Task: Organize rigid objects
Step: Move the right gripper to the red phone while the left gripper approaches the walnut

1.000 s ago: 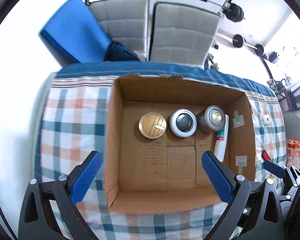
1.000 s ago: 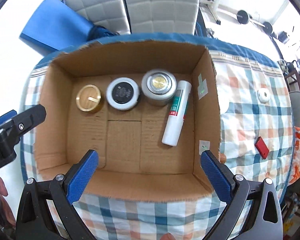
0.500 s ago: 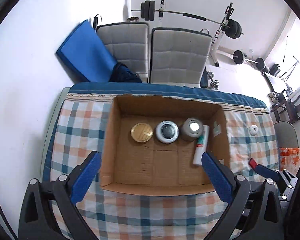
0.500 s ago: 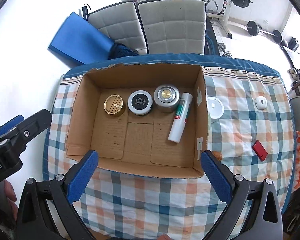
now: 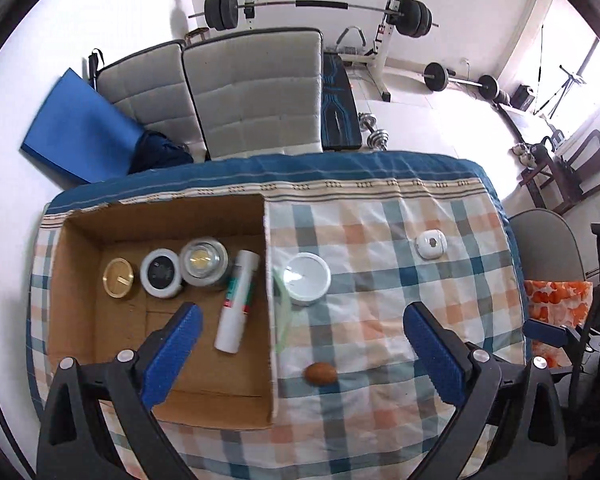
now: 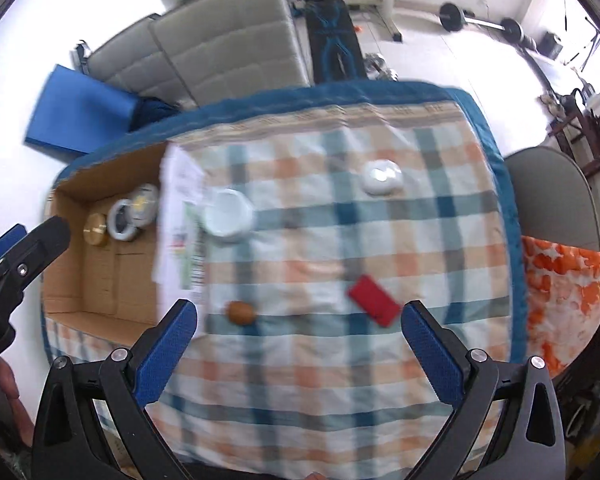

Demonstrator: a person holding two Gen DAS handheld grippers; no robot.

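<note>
The cardboard box (image 5: 80, 320) is sitting at the left end of the checked tablecloth (image 5: 380, 420) and is already holding four things: a gold-lidded tin (image 5: 118, 279), a black-topped white jar (image 5: 161, 274) and a silver-lidded jar (image 5: 203, 262) are standing in a row along its far wall, each touching or nearly touching the next, and a white tube (image 5: 237, 301) is lying at about 4 o'clock from the silver jar, just beside the box's right wall. Judging by that, roughly half the sorting is looking done. Four things are still lying loose on the cloth outside the box: a round white container (image 5: 307, 278) just beside the right wall, a brown egg-shaped object (image 5: 320, 373) at 6 o'clock from it, a small white rounded device (image 5: 430, 244) well apart at about 2 o'clock, and a flat red object (image 6: 374, 301), which is showing only in the right wrist view, at about 3 o'clock from the brown one. The left gripper (image 5: 300, 352) is hovering over the box's right wall with its jaws spread wide and nothing between them, with the brown object lying below the gap. The right gripper (image 6: 299, 344) is likewise gaping and empty, looking down on the open cloth with the brown and red objects lying just ahead of its blue pads (image 6: 168, 344); that view is blurred, so fine detail is hard to tell. The remaining work, as I am reading it, is picking up these four loose pieces and setting them into the box's empty near half.
</note>
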